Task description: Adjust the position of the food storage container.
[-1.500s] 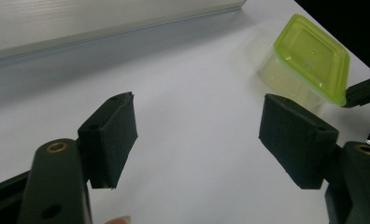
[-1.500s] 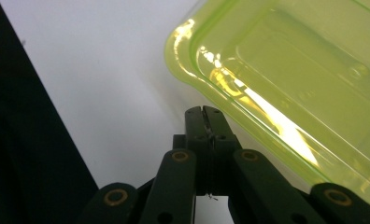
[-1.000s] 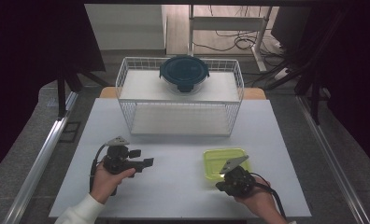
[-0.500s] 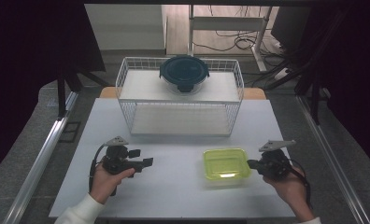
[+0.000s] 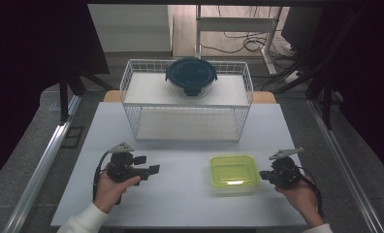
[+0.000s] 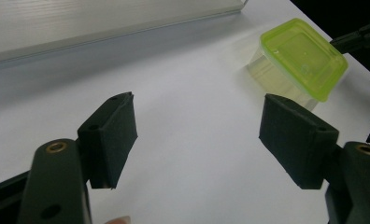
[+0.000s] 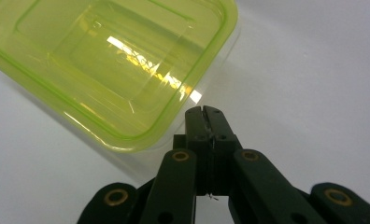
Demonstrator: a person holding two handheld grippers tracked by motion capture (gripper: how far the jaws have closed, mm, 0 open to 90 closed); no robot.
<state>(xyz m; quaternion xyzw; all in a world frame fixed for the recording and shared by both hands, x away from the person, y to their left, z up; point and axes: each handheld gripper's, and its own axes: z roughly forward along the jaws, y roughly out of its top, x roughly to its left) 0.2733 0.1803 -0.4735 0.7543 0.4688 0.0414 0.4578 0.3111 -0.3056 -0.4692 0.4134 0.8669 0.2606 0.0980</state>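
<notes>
A clear box with a yellow-green lid (image 5: 232, 172) lies on the white table (image 5: 180, 204), right of centre. My right gripper (image 5: 263, 175) sits just to its right, shut, with its tips pointing at the box's side and nothing between them. In the right gripper view the closed tips (image 7: 205, 112) stand close to a corner of the box (image 7: 113, 65), apart from it. Over the left part of the table my left gripper (image 5: 149, 164) is held open and empty. Its view shows wide-set pads (image 6: 197, 135) and the box (image 6: 304, 58) farther off.
A white wire basket (image 5: 187, 121) stands across the back of the table. A dark blue round lidded bowl (image 5: 191, 75) rests on its top shelf. The basket's lower panel (image 6: 103, 23) runs along the top of the left gripper view.
My right hand has swung from the box's front right corner out to its right side. The left hand and the box have stayed put.
</notes>
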